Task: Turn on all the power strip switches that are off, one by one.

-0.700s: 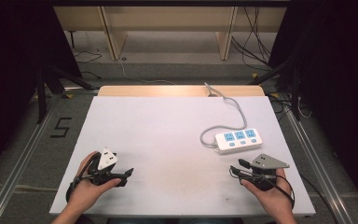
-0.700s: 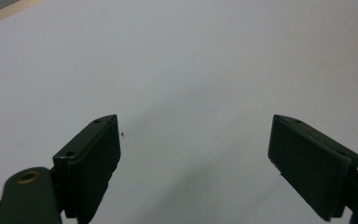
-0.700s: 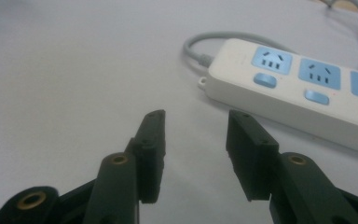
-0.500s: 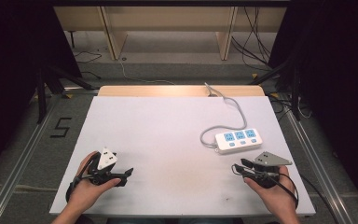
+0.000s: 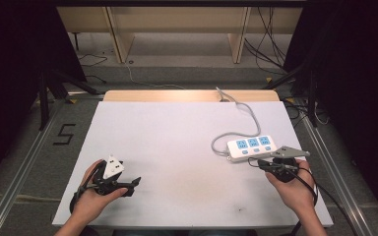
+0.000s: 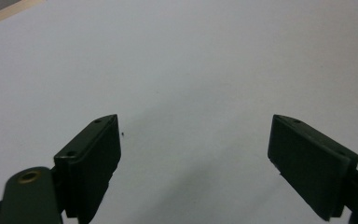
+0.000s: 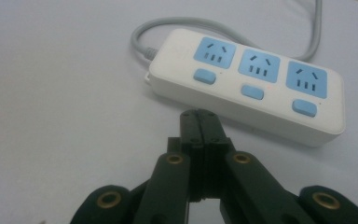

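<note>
A white power strip (image 5: 251, 147) with three blue sockets and three blue buttons lies on the right side of the white table (image 5: 177, 132). Its grey cable (image 5: 250, 117) runs off toward the far edge. My right gripper (image 5: 257, 163) is just in front of the strip's near side, with its jaws pressed together and nothing between them. In the right gripper view the shut tips (image 7: 200, 116) point at the power strip (image 7: 247, 86), close to its middle button. My left gripper (image 5: 134, 184) rests near the front left of the table, jaws wide open (image 6: 193, 154) over bare tabletop.
A wooden strip (image 5: 192, 95) borders the table's far edge. Metal rails (image 5: 24, 162) run along both sides. Dark curtains stand left and right, with floor cables (image 5: 270, 44) behind.
My right hand has moved its gripper away from the front edge, up to the power strip. The left hand and gripper have stayed put.
</note>
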Available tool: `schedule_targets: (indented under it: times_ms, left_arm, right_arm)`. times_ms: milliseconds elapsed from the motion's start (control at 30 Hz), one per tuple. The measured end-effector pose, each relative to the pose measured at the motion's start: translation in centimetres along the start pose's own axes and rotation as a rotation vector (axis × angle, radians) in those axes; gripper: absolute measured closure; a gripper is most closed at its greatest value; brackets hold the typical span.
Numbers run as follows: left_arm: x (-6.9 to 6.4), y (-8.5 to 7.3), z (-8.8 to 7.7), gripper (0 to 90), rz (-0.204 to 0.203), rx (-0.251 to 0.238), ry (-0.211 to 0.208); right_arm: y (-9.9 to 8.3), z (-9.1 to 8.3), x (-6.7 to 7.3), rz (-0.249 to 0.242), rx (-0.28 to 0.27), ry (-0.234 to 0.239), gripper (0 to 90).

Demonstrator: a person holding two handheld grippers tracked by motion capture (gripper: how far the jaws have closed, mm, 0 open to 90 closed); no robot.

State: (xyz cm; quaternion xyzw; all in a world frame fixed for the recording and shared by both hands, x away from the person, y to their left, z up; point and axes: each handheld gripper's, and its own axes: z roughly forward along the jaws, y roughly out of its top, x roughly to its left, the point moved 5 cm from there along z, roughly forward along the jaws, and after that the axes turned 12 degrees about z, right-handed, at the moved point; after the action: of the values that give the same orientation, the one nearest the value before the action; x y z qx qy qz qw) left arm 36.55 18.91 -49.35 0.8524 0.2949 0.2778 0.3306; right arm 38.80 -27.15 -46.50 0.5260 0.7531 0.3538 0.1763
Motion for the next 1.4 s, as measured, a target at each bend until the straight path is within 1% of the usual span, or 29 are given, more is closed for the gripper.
schedule_targets:
  times_ms: [33,67,200,267,333,533,767,833,1033,1133,1400]
  left_arm:
    - [0.0,0.0,0.0,17.0,0.001,0.0,0.001]
    - [0.1,0.0,-0.1,17.0,0.004,0.001,0.004]
    - [0.2,0.0,-0.1,17.0,-0.007,-0.002,0.008]
    - [0.2,0.0,-0.1,17.0,-0.006,-0.003,0.01]
    - [0.2,0.0,-0.1,17.0,-0.007,-0.007,0.011]
    - [0.2,0.0,-0.1,17.1,-0.007,-0.006,0.01]
    - [0.2,0.0,-0.1,17.0,-0.006,-0.005,0.011]
    - [0.2,0.0,-0.1,17.0,-0.006,-0.005,0.01]
    - [0.1,0.0,-0.1,17.0,-0.004,-0.005,0.011]
    - [0.1,0.0,-0.1,17.0,-0.004,-0.006,0.011]
    - [0.1,0.0,-0.1,17.0,-0.003,-0.006,0.011]
  right_arm:
    - [0.0,0.0,0.0,0.0,0.0,0.0,90.0]
    - [0.5,0.1,-0.2,0.0,0.009,-0.007,90.0]
    - [1.6,0.2,-0.6,-0.004,0.024,-0.022,90.0]
    - [1.9,0.2,-0.7,-0.004,0.028,-0.025,90.0]
    - [2.6,0.3,-1.2,0.003,0.047,-0.035,90.0]
    - [3.5,0.4,-1.7,0.013,0.072,-0.05,90.0]
    - [3.9,0.8,-2.4,0.033,0.091,-0.059,90.0]
    - [4.1,0.9,-2.3,0.036,0.098,-0.057,90.0]
    - [4.7,1.9,-2.0,0.022,0.123,-0.048,90.0]
    - [4.9,2.1,-2.0,0.022,0.128,-0.045,90.0]
    - [5.5,2.8,-1.7,0.014,0.161,-0.043,90.0]
